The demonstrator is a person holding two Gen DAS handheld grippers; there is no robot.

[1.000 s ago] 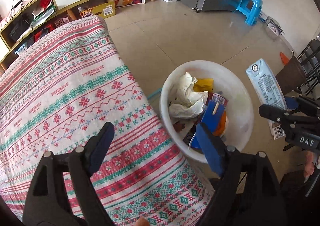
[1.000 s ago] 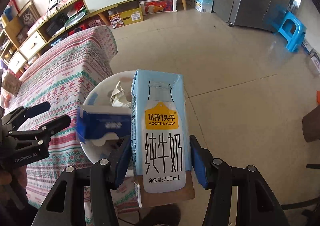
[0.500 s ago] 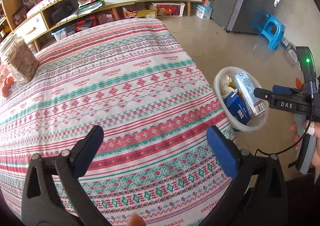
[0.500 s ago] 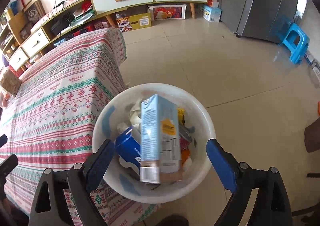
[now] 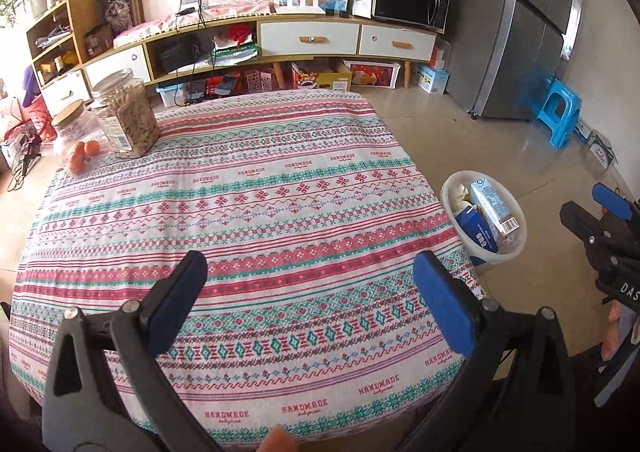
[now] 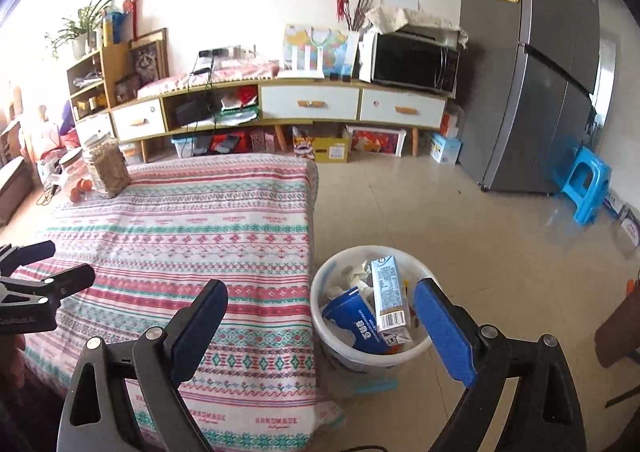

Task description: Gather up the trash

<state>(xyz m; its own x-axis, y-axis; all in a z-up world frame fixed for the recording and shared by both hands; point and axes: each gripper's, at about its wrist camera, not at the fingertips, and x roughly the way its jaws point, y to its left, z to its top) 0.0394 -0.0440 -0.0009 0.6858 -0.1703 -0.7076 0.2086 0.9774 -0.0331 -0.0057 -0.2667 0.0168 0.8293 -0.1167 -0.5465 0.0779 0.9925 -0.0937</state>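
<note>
A white basin (image 6: 416, 264) stands on the floor at the table's right corner. In it lie a light-blue milk carton (image 6: 390, 300), a dark-blue box (image 6: 360, 326) and crumpled white paper. The left wrist view shows the same basin (image 5: 516, 212) and carton (image 5: 490, 208) at the right. My right gripper (image 6: 322, 292) hangs above and short of the basin, its jaws opening, nothing between them. Over the tablecloth, my left gripper (image 5: 310, 272) is open and empty. Each gripper shows at the edge of the other's view, the right gripper (image 5: 580, 199) and the left gripper (image 6: 70, 260).
The table wears a red-and-green patterned cloth (image 5: 260, 192). Two jars (image 5: 128, 120) and oranges (image 5: 84, 154) sit at its far left corner. Beyond are a low cabinet (image 5: 308, 40), a grey fridge (image 5: 520, 32) and a blue stool (image 5: 560, 116) on tiled floor.
The milk carton left the right gripper and now lies in the basin. The right jaws spread wide. Both grippers drew back and up; the left view swung from the basin onto the table.
</note>
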